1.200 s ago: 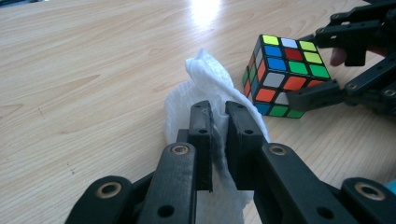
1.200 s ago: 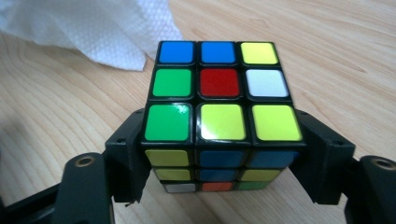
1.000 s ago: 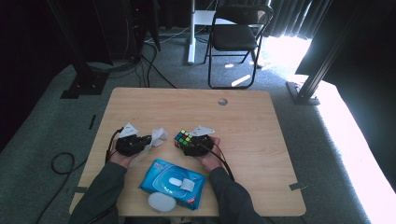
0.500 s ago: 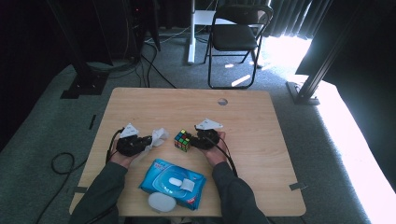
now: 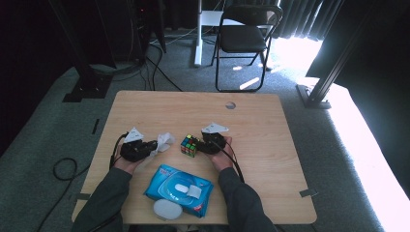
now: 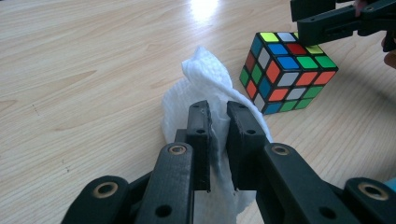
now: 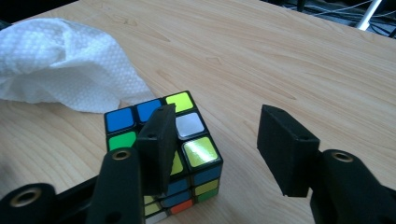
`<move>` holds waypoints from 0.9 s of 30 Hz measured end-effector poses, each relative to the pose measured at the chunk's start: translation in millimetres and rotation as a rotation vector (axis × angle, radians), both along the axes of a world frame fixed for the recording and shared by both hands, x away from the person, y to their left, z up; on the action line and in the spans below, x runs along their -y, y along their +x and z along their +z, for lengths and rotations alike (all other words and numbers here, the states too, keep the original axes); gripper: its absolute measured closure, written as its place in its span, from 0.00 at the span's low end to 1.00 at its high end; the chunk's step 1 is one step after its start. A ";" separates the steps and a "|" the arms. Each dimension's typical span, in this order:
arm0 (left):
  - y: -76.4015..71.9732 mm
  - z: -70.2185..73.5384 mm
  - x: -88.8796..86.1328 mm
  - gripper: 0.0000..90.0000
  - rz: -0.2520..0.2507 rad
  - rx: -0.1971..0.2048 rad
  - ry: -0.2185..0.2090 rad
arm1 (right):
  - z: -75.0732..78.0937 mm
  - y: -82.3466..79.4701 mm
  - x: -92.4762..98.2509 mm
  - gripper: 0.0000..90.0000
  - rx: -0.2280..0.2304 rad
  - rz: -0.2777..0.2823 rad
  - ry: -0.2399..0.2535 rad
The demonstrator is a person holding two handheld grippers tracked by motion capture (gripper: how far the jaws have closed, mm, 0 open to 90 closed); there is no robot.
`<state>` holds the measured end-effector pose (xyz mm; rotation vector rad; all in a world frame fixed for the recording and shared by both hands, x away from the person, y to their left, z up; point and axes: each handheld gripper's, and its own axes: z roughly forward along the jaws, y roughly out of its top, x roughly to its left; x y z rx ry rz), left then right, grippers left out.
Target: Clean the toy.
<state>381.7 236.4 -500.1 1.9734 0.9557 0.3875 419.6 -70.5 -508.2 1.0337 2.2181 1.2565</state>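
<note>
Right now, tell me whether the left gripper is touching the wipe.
Touching. In the left gripper view, the left gripper has its jaws pinched on the white wipe, whose cloth bunches between them.

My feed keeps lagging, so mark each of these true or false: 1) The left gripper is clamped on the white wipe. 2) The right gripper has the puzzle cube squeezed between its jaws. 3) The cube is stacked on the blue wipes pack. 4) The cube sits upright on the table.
1) True: the left gripper pinches the white wipe between its jaws.
2) False: the right gripper stands open; one jaw lies over the top of the puzzle cube, the other off to its side.
3) False: the blue wipes pack lies nearer the person, apart from the cube.
4) True: it rests flat on the table.
</note>
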 end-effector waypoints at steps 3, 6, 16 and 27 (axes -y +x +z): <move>0.0 -0.2 0.4 0.89 0.000 0.000 0.002 | -0.2 -1.2 0.1 0.50 -0.002 0.009 0.005; 0.1 -0.3 0.6 0.89 0.000 -0.001 0.002 | 0.0 -4.1 -1.6 0.50 0.012 0.019 0.003; 0.1 -0.1 0.0 0.89 0.000 -0.001 0.001 | 0.6 1.6 4.7 0.50 0.008 -0.017 0.001; -0.1 -0.2 0.2 0.89 -0.002 -0.001 0.001 | 1.7 6.7 -0.1 0.56 -0.012 -0.010 -0.001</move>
